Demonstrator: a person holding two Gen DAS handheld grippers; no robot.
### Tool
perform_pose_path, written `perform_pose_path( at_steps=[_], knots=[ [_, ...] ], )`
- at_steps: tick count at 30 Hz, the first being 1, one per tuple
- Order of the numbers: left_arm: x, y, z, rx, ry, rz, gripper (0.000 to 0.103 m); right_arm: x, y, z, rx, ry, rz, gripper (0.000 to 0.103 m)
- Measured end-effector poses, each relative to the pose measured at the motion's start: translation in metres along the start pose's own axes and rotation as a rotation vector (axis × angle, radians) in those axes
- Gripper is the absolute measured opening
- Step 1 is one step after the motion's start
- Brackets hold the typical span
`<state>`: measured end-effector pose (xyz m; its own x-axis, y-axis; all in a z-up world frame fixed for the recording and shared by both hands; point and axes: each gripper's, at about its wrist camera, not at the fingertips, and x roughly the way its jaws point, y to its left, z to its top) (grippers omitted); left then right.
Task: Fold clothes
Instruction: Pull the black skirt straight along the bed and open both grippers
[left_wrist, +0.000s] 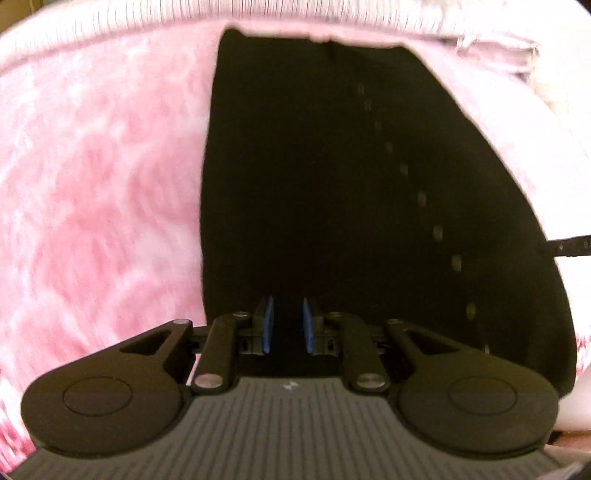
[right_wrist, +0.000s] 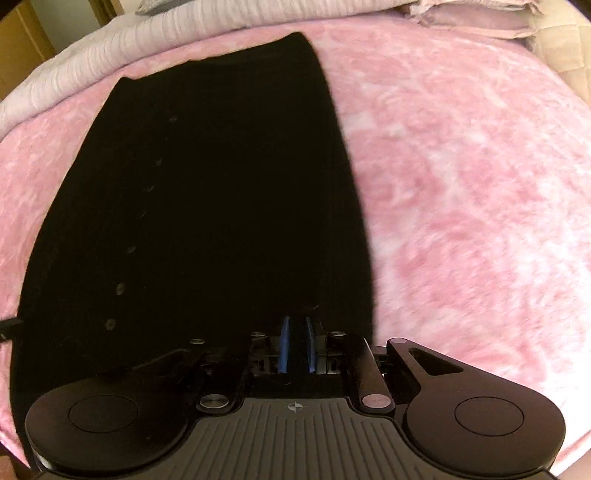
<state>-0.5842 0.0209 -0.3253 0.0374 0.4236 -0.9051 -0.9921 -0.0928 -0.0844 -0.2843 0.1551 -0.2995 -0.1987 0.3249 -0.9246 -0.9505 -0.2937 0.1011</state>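
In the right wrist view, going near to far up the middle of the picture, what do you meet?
right gripper → black garment → pink fleece blanket → pale ribbed bedspread

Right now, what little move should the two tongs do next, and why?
Probably close both on the near hem. The black garment lies flat on the pink blanket, and the left tongs and right tongs sit at its near edge with gaps between their pads, so nothing looks gripped yet.
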Motion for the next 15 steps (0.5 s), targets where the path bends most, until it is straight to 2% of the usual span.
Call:
perform_pose_path(
  at_steps=[2, 3, 4, 6, 10, 12, 15],
  knots=[
    [0.000, -0.004, -0.014, -0.012, 0.045, 0.012, 0.017, 0.008, 0.006, -0.016, -0.016, 0.072, -0.022, 0.012],
    [-0.005, -0.006, -0.022, -0.020, 0.060, 0.020, 0.017, 0.007, 0.006, -0.028, -0.028, 0.085, -0.034, 0.012],
    [-0.010, -0.008, -0.029, -0.028, 0.075, 0.029, 0.017, -0.002, 0.006, -0.043, -0.040, 0.052, -0.034, 0.012],
    [-0.019, -0.013, -0.044, -0.044, 0.104, 0.045, 0.017, -0.011, 0.004, -0.068, -0.054, 0.110, -0.045, 0.012],
    [-0.041, -0.023, -0.062, -0.114, 0.154, 0.065, 0.017, -0.033, 0.001, -0.100, -0.077, 0.145, -0.026, 0.012],
    [-0.060, -0.033, -0.067, -0.148, 0.153, 0.083, 0.017, -0.043, 0.000, -0.107, -0.095, 0.168, -0.028, 0.013],
    [-0.101, -0.056, -0.070, -0.151, 0.112, 0.093, 0.017, -0.062, -0.005, -0.118, -0.086, 0.223, -0.027, 0.017]
  ],
)
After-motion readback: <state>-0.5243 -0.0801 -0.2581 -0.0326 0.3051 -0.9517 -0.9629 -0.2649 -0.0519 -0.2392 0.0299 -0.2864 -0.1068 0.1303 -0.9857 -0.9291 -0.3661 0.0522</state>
